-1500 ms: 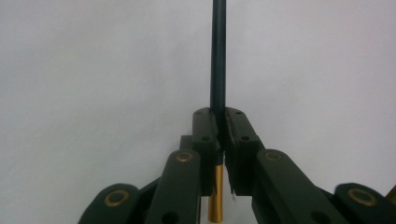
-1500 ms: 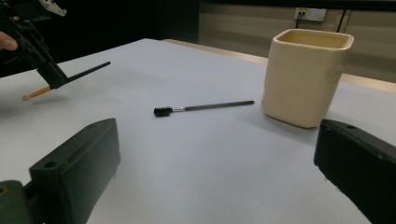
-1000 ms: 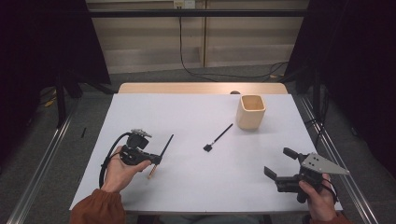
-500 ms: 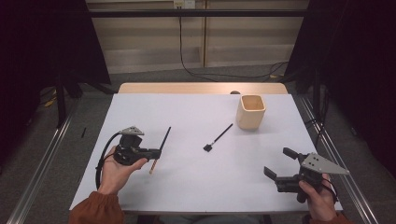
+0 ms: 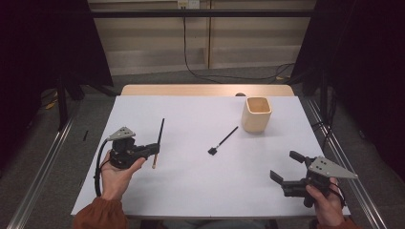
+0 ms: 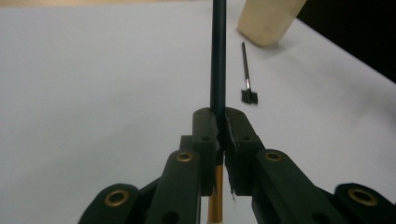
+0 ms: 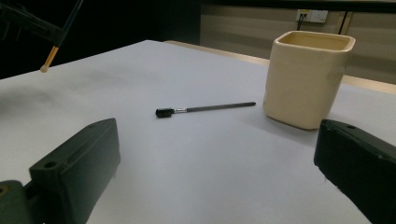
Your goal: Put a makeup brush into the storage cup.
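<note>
1. The left gripper (image 5: 155, 149) is clamped on a thin dark brush (image 5: 159, 136), its jaws pinching the stem near the wooden-tipped lower end; in the left gripper view the stem (image 6: 217, 56) runs straight up from between the closed jaws.
2. The right gripper (image 5: 285, 168) rests low at the near right of the table (image 5: 191, 191), jaws spread wide with nothing between them.
3. The held brush hangs above the table's left half, well apart from the cream cup (image 5: 256, 114) at the far right.
4. A second, shorter brush (image 5: 223, 140) lies flat on the table between the held one and the cup, its bristle head toward the person.
5. The step in hand looks like carrying the held brush to the cup and standing it inside.
6. To do it well, the grip should stay firm, since the long stem could swing in the jaws.
7. The brush should travel high enough to pass over the lying one and clear the cup's rim.
8. The lower end should be centred over the opening before the jaws let go.
</note>
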Tool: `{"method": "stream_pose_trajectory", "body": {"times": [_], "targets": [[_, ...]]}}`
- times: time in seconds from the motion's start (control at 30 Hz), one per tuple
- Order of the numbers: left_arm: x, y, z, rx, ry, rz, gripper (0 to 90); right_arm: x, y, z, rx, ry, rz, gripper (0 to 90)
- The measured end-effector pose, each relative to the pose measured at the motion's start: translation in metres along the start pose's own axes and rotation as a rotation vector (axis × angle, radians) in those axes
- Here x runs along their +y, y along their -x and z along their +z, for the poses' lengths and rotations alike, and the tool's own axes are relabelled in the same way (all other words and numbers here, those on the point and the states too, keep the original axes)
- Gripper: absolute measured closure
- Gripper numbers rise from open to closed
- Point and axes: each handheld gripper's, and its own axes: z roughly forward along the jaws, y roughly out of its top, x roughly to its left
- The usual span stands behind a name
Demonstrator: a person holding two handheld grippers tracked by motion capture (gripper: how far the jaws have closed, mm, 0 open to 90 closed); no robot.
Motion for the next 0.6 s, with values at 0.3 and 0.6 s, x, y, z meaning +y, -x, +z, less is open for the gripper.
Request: {"method": "stream_pose_trajectory", "body": {"times": [0.3, 0.6], "targets": [[0.003, 0.003, -0.010, -0.002, 0.114, 0.031, 84.0, 0.000, -0.001, 0.000, 0.008, 0.006, 0.001, 0.0], [0.021, 0.006, -0.027, -0.011, 0.196, 0.083, 83.9, 0.000, -0.001, 0.002, 0.013, 0.000, -0.002, 0.0]]}}
